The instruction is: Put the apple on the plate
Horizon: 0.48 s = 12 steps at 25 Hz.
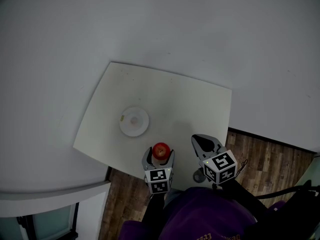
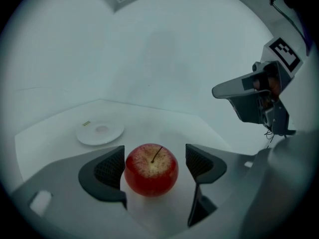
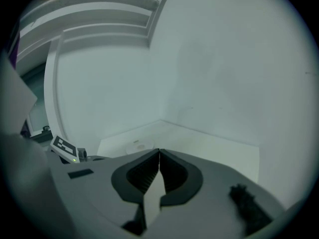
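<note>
left gripper [image 2: 155,162] jaws apart around apple [image 2: 151,171]; right gripper [image 3: 159,159] jaws together; plate [image 2: 99,132] lies beyond on table [image 2: 169,126]

One apple [image 2: 151,169], one plate [image 2: 99,132], one table [image 1: 175,94] — two grippers, left gripper [image 2: 154,159] and right gripper [image 3: 159,156].

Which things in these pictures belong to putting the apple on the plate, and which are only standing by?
For the job:
apple, between the open jaws of the left gripper
plate
table under both

Standing by:
right gripper, shut, holding nothing
floor
</note>
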Motion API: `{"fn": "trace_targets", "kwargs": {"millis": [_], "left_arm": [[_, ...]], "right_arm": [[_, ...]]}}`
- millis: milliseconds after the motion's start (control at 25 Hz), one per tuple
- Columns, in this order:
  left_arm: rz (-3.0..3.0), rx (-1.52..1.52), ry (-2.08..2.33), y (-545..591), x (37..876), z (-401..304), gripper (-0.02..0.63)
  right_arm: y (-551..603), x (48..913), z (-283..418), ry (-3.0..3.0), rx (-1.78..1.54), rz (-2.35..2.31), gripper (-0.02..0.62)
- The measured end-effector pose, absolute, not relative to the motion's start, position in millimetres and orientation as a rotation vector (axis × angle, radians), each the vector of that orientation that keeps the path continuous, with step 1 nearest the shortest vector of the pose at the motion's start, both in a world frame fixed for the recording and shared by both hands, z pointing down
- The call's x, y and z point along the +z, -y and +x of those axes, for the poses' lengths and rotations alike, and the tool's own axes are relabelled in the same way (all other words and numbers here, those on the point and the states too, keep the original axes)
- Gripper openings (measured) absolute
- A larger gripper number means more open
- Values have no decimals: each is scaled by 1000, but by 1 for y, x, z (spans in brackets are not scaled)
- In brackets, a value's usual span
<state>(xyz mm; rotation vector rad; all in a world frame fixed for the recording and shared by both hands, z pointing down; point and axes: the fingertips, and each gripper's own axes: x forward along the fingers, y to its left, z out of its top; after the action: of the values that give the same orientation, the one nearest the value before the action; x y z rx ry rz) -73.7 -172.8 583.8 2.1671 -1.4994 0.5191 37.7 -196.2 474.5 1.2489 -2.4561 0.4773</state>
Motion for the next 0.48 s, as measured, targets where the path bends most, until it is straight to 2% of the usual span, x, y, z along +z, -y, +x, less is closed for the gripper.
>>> {"fn": "trace_targets", "kwargs": {"millis": [480], "left_arm": [[2166, 603, 1511, 176, 596, -77, 376]], "right_arm": [[197, 475, 39, 2450, 482, 1249, 11]]}}
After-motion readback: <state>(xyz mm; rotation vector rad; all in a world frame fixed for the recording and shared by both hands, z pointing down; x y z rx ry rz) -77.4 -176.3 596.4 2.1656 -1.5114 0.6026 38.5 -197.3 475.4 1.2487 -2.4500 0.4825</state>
